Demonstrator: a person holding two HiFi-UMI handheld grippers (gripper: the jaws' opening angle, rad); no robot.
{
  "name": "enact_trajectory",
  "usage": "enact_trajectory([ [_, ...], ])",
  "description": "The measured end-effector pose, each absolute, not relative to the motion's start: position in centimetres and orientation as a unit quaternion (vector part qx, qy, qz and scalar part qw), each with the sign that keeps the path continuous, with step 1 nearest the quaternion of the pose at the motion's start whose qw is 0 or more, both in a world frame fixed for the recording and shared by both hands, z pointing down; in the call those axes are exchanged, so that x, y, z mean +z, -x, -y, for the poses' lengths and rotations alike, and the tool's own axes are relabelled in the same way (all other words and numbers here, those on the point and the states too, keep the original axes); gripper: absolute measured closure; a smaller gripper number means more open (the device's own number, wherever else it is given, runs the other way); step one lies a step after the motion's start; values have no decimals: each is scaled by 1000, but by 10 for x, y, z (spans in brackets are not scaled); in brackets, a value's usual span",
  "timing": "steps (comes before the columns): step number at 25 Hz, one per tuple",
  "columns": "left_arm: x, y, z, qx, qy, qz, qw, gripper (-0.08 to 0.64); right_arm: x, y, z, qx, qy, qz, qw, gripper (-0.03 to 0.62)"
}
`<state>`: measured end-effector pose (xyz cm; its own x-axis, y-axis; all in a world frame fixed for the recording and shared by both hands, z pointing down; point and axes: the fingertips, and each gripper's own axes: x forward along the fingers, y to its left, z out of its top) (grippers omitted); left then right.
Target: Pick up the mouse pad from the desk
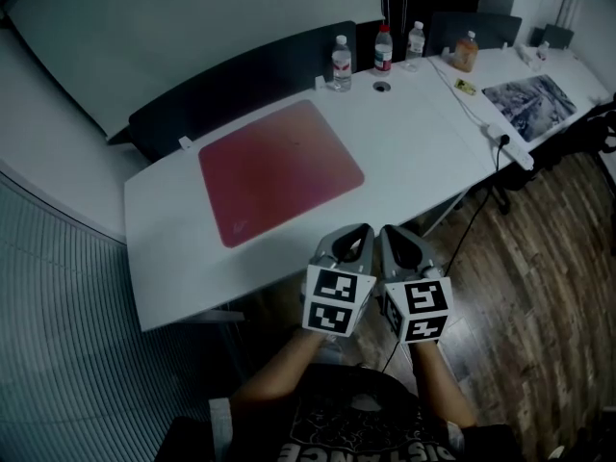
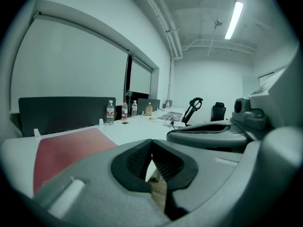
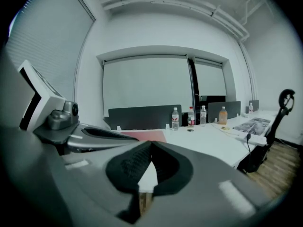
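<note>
A large red mouse pad lies flat on the white desk, towards its left half; it also shows in the left gripper view as the mouse pad and as a thin red strip, the mouse pad, in the right gripper view. My left gripper and right gripper hang side by side just off the desk's near edge, below and right of the pad. Both are shut with nothing between the jaws. Neither touches the pad or the desk.
Three water bottles and an orange-filled bottle stand along the desk's far edge before dark divider panels. A patterned mat and a power strip with cable lie at the right. Wooden floor is below.
</note>
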<state>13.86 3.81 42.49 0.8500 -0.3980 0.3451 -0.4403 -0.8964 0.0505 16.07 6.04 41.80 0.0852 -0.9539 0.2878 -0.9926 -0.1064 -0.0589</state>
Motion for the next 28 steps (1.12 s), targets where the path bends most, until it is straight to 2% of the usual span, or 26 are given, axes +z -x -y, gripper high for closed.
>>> enact_trajectory([
  [28, 423, -59, 92, 138, -953, 251, 98, 555, 415, -79, 71, 112, -705, 690, 119, 591],
])
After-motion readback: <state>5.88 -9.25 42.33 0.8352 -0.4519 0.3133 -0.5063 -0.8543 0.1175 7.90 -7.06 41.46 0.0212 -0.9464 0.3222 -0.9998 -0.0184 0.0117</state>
